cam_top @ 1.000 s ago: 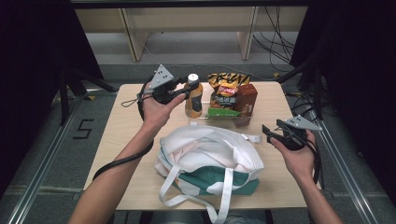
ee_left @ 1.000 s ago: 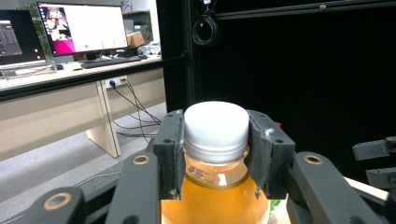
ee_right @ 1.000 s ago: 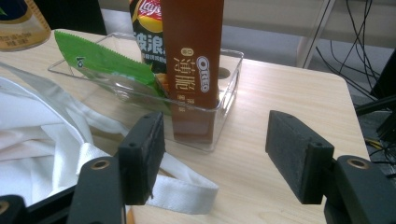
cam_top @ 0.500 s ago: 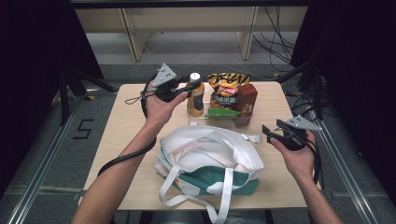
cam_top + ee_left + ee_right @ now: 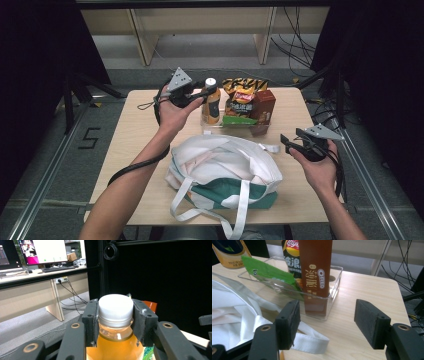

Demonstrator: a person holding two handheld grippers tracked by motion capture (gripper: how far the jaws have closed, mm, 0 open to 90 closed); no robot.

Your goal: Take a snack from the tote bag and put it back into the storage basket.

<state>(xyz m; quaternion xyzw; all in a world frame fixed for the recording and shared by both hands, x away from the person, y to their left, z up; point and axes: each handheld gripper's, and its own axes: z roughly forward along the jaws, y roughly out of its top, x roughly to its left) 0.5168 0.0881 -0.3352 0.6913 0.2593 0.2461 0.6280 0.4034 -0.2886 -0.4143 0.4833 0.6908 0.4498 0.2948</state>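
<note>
High view: nearest the person, a white and green tote bag lies on the wooden surface, mouth open, straps trailing toward the near edge. To its right, the right claw is held just above the surface beside the bag, jaws apart with nothing between them; in the right gripper view the two black pads stand wide, framing a bare patch of the surface and one white bag strap. Beyond the bag sits a clear plastic tray, holding a brown Oreo box standing upright at its near right corner, a green packet leaning inside, and a Lay's chip bag behind. Farther back, at the left end of the tray, the bottle of amber liquid with a white cap stands upright, just beside the snacks; whether its base rests on the surface cannot be told. The left claw reaches it from the left and is clamped on the bottle at the neck: in the left gripper view the pads press against both sides of the white cap. Past the surface, a desk with monitors and loose cables on the floor.
</note>
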